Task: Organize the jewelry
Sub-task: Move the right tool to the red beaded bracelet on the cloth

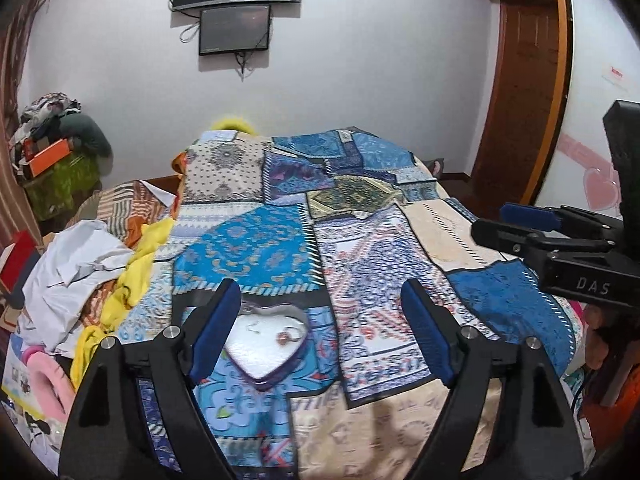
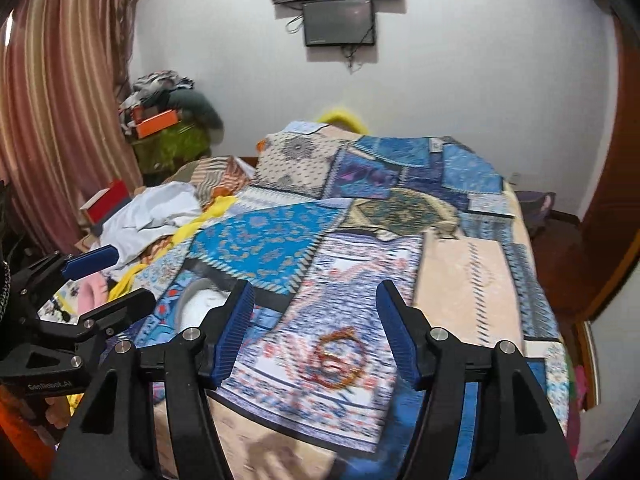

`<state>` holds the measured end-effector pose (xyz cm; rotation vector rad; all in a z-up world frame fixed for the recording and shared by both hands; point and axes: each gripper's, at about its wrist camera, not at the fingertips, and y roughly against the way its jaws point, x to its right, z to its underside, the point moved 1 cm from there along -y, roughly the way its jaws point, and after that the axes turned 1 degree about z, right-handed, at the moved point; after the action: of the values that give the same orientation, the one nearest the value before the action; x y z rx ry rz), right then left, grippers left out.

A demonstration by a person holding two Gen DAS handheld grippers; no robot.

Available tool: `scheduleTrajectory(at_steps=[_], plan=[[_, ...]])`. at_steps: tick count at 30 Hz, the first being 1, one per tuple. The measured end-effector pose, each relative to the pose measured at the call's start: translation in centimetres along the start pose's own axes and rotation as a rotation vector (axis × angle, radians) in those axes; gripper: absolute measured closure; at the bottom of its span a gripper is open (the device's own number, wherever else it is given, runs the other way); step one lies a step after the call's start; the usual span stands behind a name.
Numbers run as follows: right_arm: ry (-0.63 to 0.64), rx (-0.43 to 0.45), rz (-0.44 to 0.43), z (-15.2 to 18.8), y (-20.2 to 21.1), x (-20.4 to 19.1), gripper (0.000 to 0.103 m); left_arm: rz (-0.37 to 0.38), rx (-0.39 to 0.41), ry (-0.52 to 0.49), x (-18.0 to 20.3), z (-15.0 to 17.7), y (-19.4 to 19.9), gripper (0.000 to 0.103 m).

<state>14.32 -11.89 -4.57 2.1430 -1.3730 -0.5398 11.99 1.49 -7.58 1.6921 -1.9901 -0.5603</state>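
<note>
Both tongs, left (image 1: 320,336) and right (image 2: 314,334), gape over the patchwork quilt (image 1: 360,240) beside a heart-shaped tin (image 1: 266,344).

- Right gripper (image 2: 316,320) above bedspread (image 2: 472,280), jaws wide apart, nothing between.
- Small ring (image 2: 331,359) lying on bedspread between the fingers, blurred.
- Left gripper (image 2: 108,280) at the left edge, jaws parted.
- White box (image 2: 196,304) partly hidden behind the left finger (image 2: 236,328).
- Clothes (image 2: 160,208) piled at left.
</note>
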Motion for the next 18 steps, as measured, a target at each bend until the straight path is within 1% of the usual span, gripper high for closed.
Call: scheduleTrajectory(at_steps=[4, 7, 11, 15, 17, 18], plan=[[-0.022, 0.007, 0.04, 0.6, 1.1, 2.3, 0.044, 0.029, -0.031, 0.004, 1.5, 0.1, -1.6, 0.021], [-0.04, 0.002, 0.063, 1.1, 1.4, 3.9, 0.043, 0.048, -0.074, 0.011, 2.5, 0.3, -3.4, 0.021], [-0.053, -0.02, 0.088, 2.2, 1.2, 5.6, 0.043, 0.057, -0.133, 0.015, 3.4, 1.3, -5.7, 0.021], [-0.068, -0.062, 0.092, 3.5, 0.1, 6.7, 0.043, 0.059, -0.194, 0.015, 3.8, 2.9, -7.7, 0.021], [-0.069, -0.084, 0.096, 4.1, -0.4, 7.1, 0.043, 0.059, -0.215, 0.013, 3.9, 3.5, -8.3, 0.028], [-0.072, -0.101, 0.096, 4.5, -0.9, 7.4, 0.043, 0.07, -0.235, 0.014, 4.0, 3.9, -8.8, 0.035]])
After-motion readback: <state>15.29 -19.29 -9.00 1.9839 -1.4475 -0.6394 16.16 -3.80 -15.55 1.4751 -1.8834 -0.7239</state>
